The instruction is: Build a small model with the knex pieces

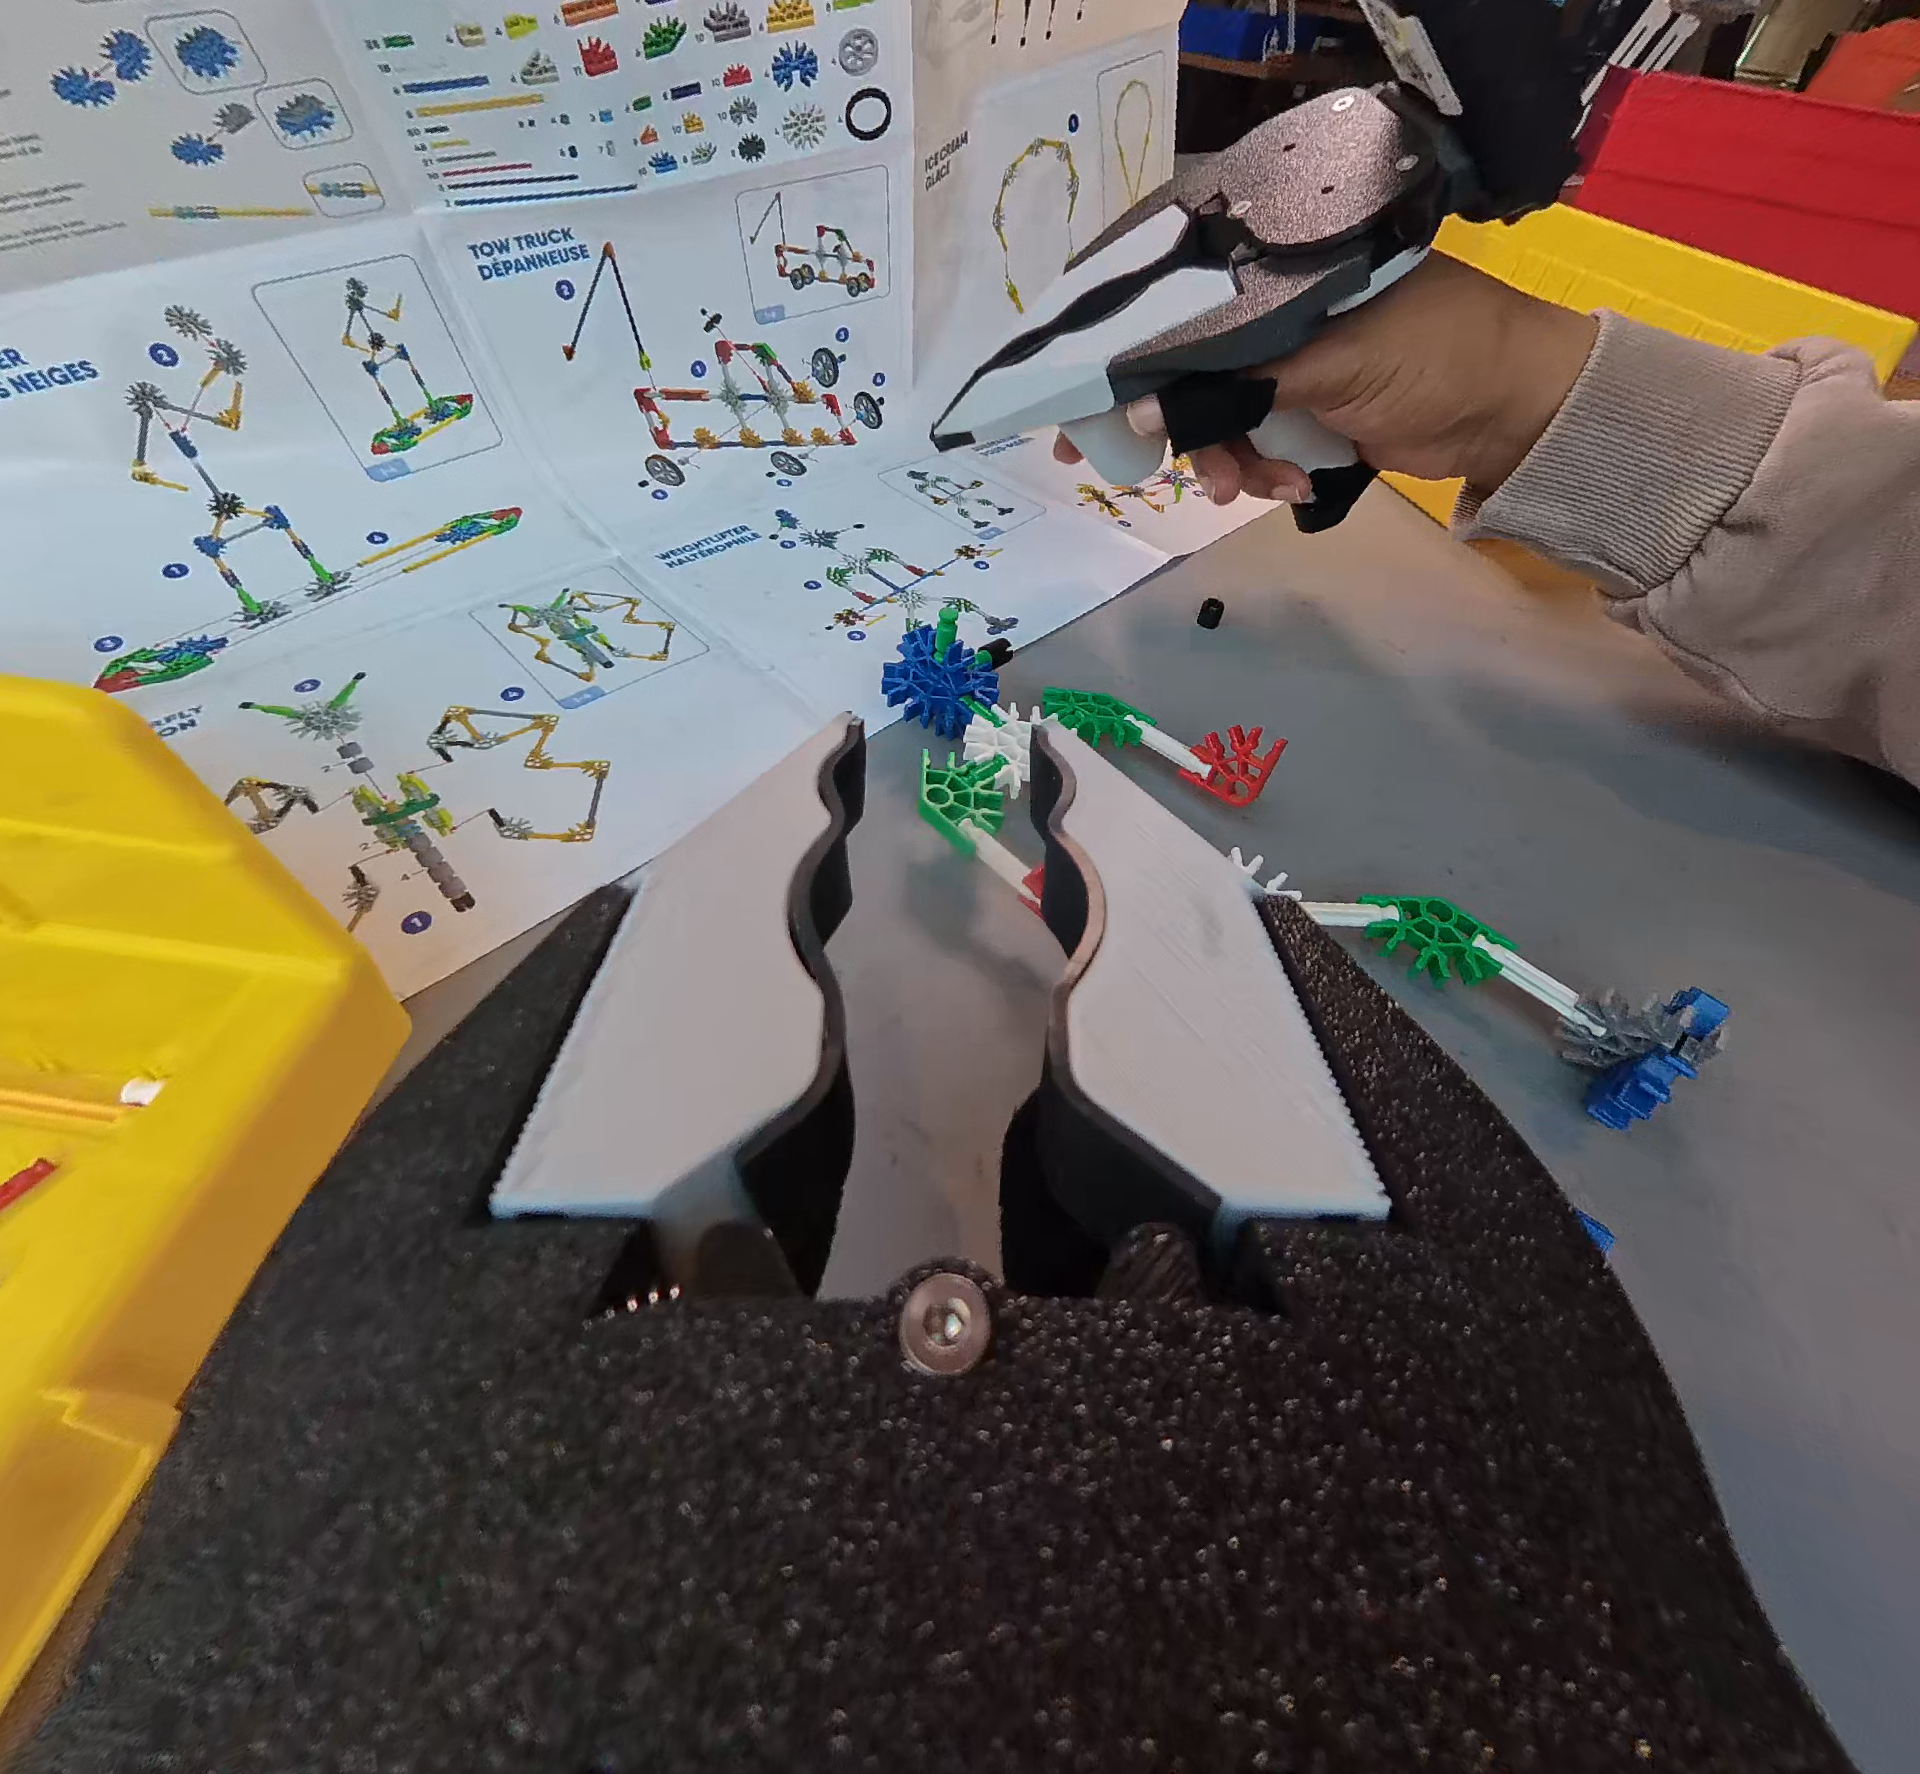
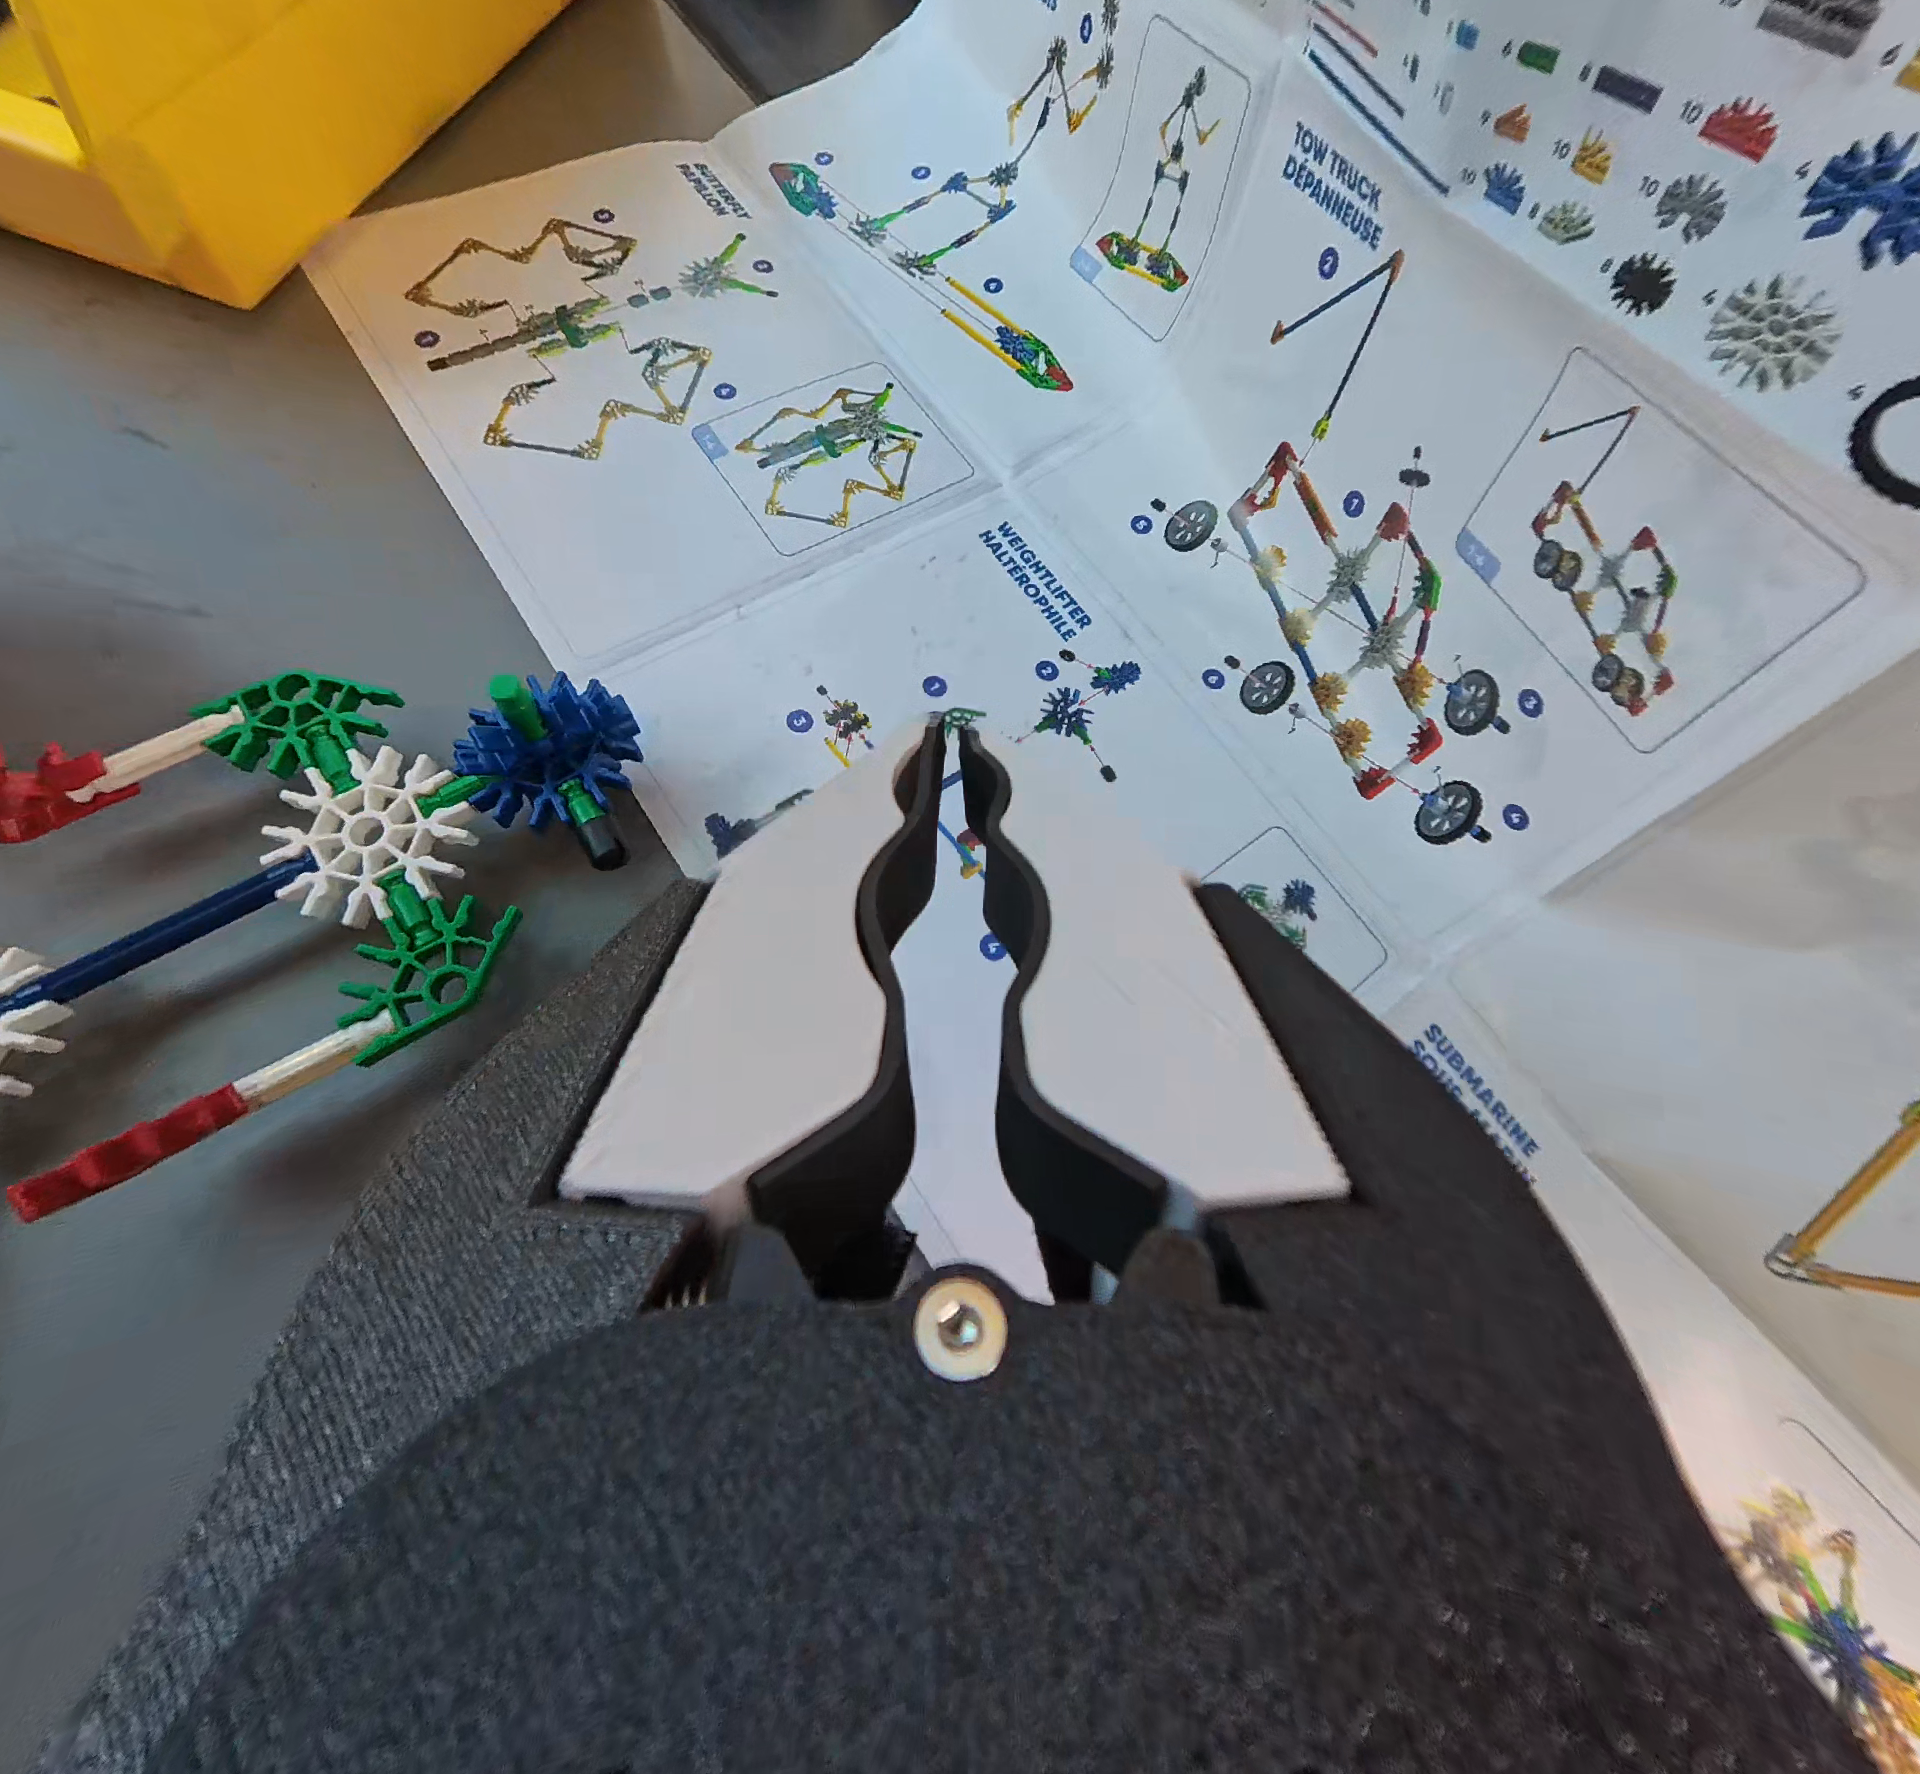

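A rod-and-connector toy model lies on the grey table [image 1: 1455, 737]. It has a white snowflake connector [image 1: 995, 737] [image 2: 369, 836], a blue connector [image 1: 938, 680] [image 2: 551, 753], green connectors [image 1: 1439, 935] [image 2: 436, 971] and red ends [image 1: 1236, 763] [image 2: 125, 1158]. My left gripper [image 1: 948, 735] is open and empty, its tips on either side of the white connector and just above it. My right gripper [image 2: 951, 729] is shut with nothing visible between the tips. It hovers over the instruction sheet [image 2: 1143, 394], to the right of the model. It also shows in the left wrist view [image 1: 940, 436], held by a hand.
The folded instruction sheet [image 1: 520, 394] covers the table's back and rises behind it. A yellow bin [image 1: 156, 945] [image 2: 260, 62] stands at the left. A second yellow bin [image 1: 1621, 270] and a red bin [image 1: 1766, 166] stand at the right. A small black piece [image 1: 1210, 612] lies loose. About 20 cm separates my left fingertips from my right. The right tips stand about 8 cm off the blue connector [image 2: 551, 753].
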